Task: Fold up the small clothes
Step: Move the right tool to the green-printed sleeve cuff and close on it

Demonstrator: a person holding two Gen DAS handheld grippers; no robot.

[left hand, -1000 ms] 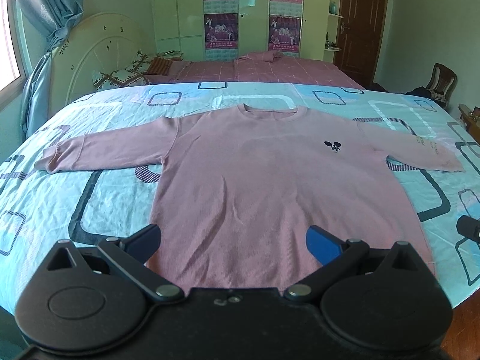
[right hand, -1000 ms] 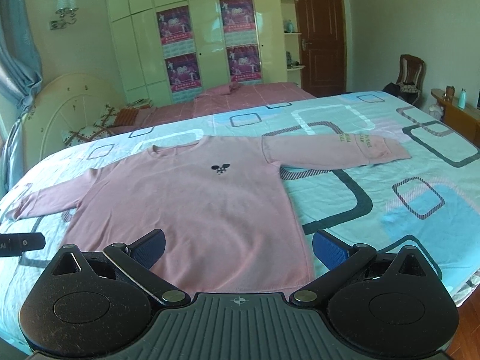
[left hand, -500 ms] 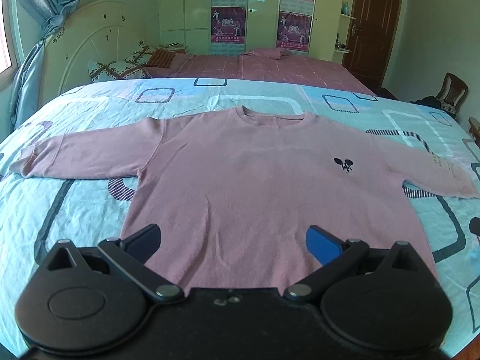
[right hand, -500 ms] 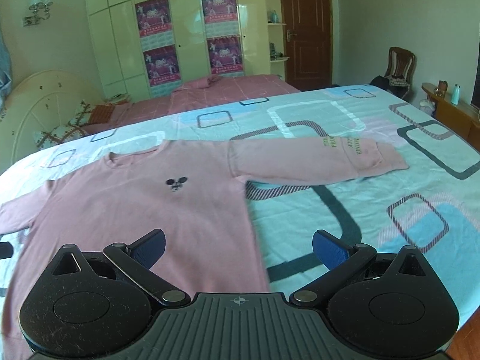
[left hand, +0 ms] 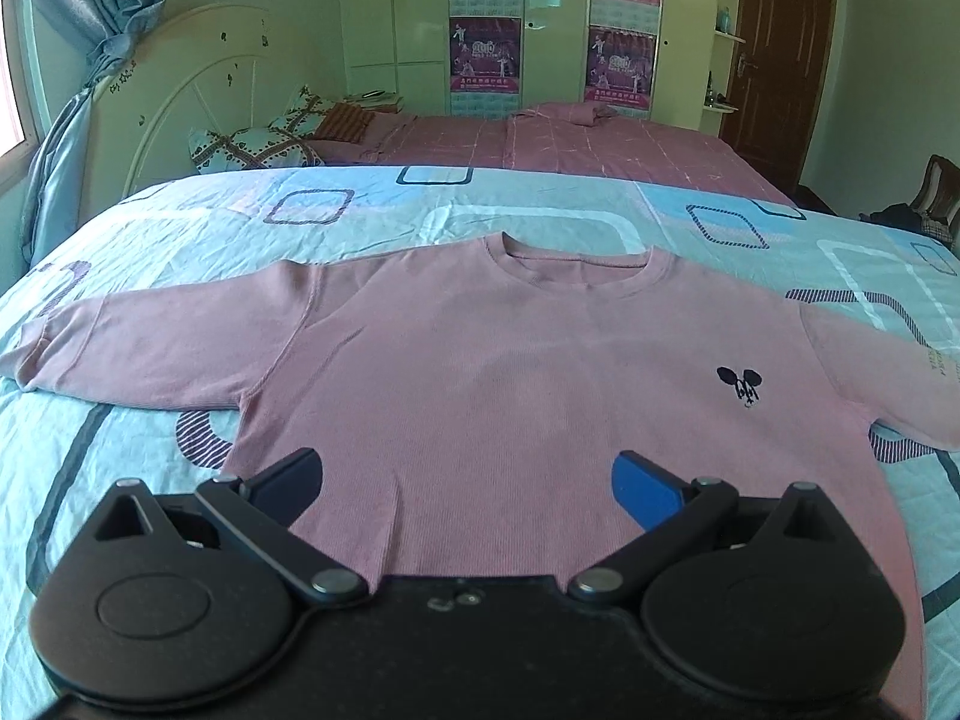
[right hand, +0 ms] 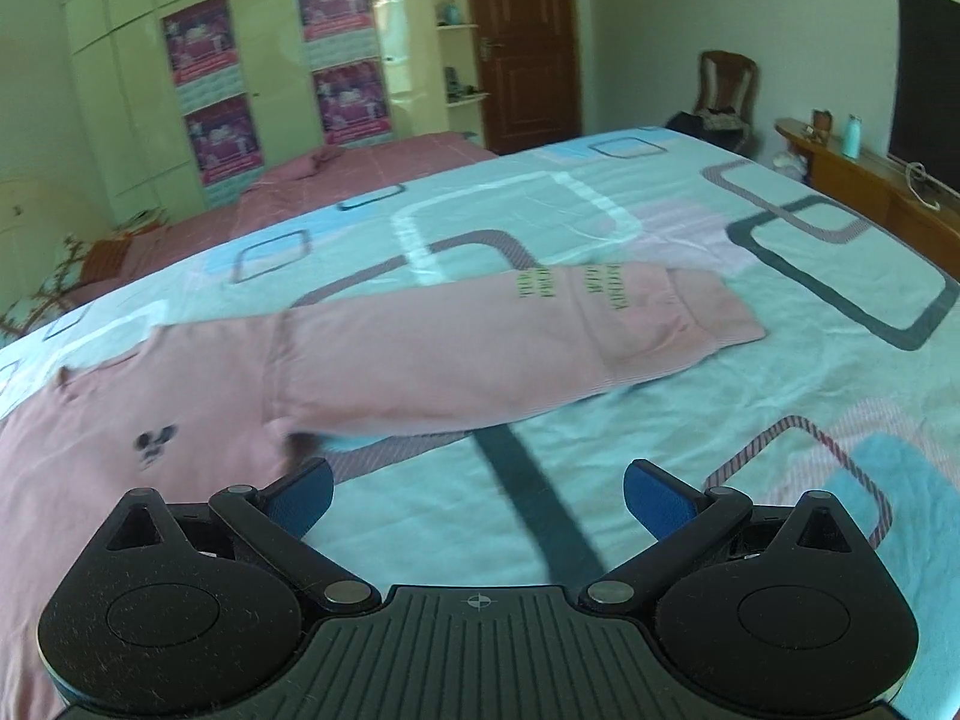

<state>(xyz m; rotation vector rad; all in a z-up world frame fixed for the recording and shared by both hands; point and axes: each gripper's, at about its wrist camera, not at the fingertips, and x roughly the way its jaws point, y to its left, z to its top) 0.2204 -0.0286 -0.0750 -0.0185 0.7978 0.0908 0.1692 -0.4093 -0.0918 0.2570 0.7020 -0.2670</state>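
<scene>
A pink long-sleeved sweatshirt (left hand: pixel 510 372) lies flat, front up, on the bed with both sleeves spread out; a small black mouse logo (left hand: pixel 741 385) marks its chest. My left gripper (left hand: pixel 467 477) hovers open over the shirt's lower body, nothing between its blue pads. In the right wrist view the shirt's right sleeve (right hand: pixel 480 348), with green lettering near the cuff, stretches across the bedspread. My right gripper (right hand: pixel 478 495) is open above the bedspread just in front of that sleeve, beside the shirt's side edge.
The bed carries a light blue bedspread (right hand: pixel 720 420) with rounded square patterns. Behind it lie a pink-covered bed (left hand: pixel 570 138), a white headboard (left hand: pixel 198 96) and pillows. A wooden chair (right hand: pixel 723 90) and a wooden sideboard (right hand: pixel 870 180) stand at the right; wardrobes with posters line the back wall.
Both grippers have moved forward over the bed. The left one has come closer over the shirt's body; the right one has swung right, from the shirt's hem towards the right sleeve. Both stayed open.
</scene>
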